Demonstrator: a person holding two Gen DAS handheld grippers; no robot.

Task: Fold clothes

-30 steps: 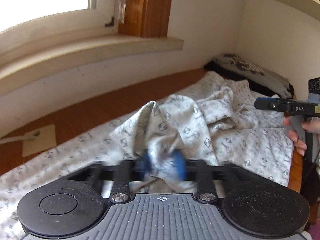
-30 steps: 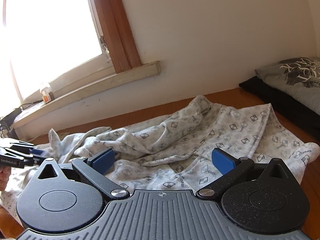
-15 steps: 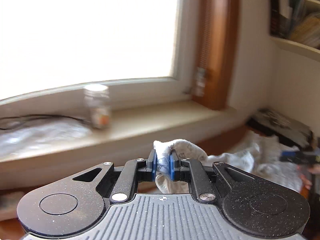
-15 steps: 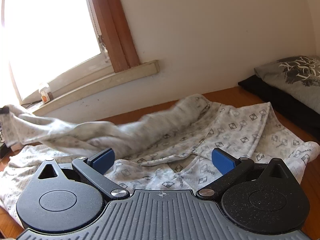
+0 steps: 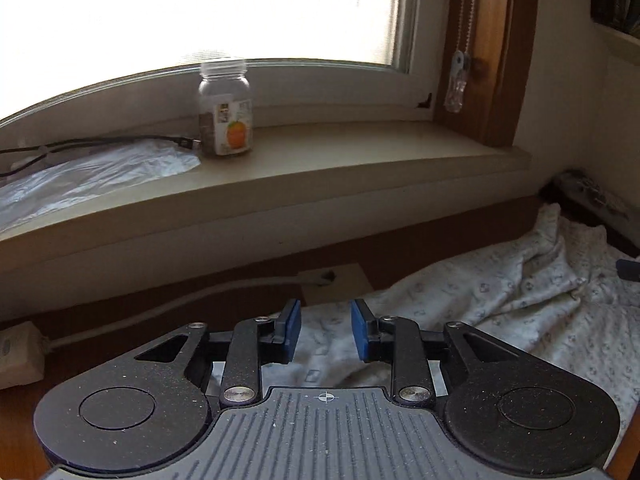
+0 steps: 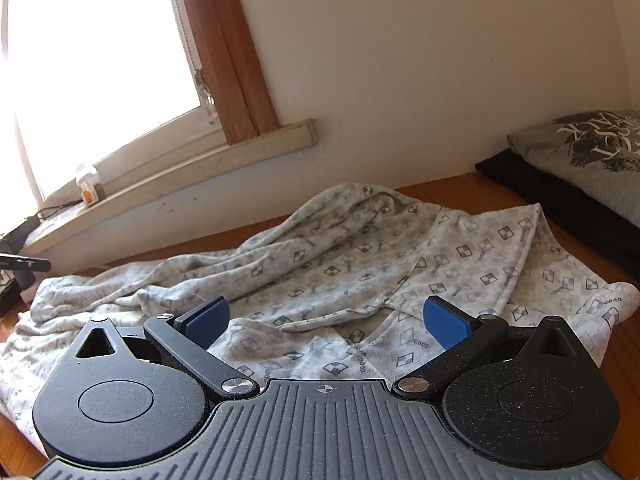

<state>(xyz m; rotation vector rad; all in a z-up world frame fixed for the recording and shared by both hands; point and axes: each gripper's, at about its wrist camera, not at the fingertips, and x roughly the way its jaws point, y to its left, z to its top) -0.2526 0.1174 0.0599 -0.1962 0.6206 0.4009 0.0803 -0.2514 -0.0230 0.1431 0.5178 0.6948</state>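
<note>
Left gripper (image 5: 325,330): jaws just opened, narrow gap, nothing between the pads. Right gripper (image 6: 326,322): wide, empty. Shirt (image 6: 360,264) lies rumpled on the wooden table (image 6: 440,188), stretching 9 to 3 o'clock ahead of the right gripper.

Left gripper (image 5: 325,330) just parted, right gripper (image 6: 326,322) wide.

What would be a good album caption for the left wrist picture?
Left gripper, jaws just opened and empty, above a patterned garment below a windowsill with a jar.
</note>
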